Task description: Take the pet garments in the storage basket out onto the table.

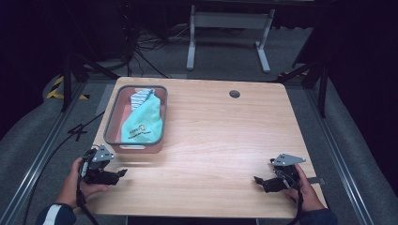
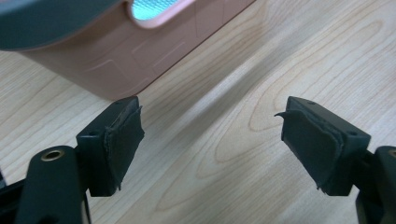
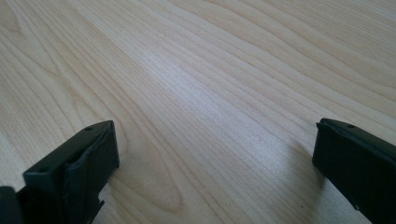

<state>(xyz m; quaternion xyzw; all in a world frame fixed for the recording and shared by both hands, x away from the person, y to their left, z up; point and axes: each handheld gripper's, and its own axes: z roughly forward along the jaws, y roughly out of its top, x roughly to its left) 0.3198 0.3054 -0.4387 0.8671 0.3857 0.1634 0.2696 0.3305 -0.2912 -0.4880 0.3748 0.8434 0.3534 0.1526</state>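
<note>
- a pink bin [image 1: 110, 123] with a grey rim is seen on the far left part of the tabletop [image 1: 220, 140]; a teal cloth [image 1: 144, 123] lies inside it, with a striped cloth [image 1: 141, 96] tucked at the far end.
- the left tongs [image 1: 123, 173] are held spread wide and empty, low over the tabletop just in front of the bin's near wall; in the left gripper view the left tongs [image 2: 212, 135] look past that wall [image 2: 121, 60], and a little teal is glimpsed through the handle cut-out [image 2: 152, 7].
- the right tongs [image 1: 256, 179] are also spread and empty, resting near the front right edge, well apart from the bin; in the right gripper view bare wood lies between the right tongs [image 3: 215, 154].
- the teal cloth is judged soft, light and limp: it will likely sag and drape when lifted, and nothing in it looks fragile or slippery.
- a raised fold or a free corner of the cloth is judged the best place to pinch, so that a single layer or a small bunch is caught rather than the bin floor.
- the striped cloth touches the teal one, so it could be dragged along if the pinch is taken near the far end.
- the bin looks like stiff, light plastic; it may slide if nudged.
</note>
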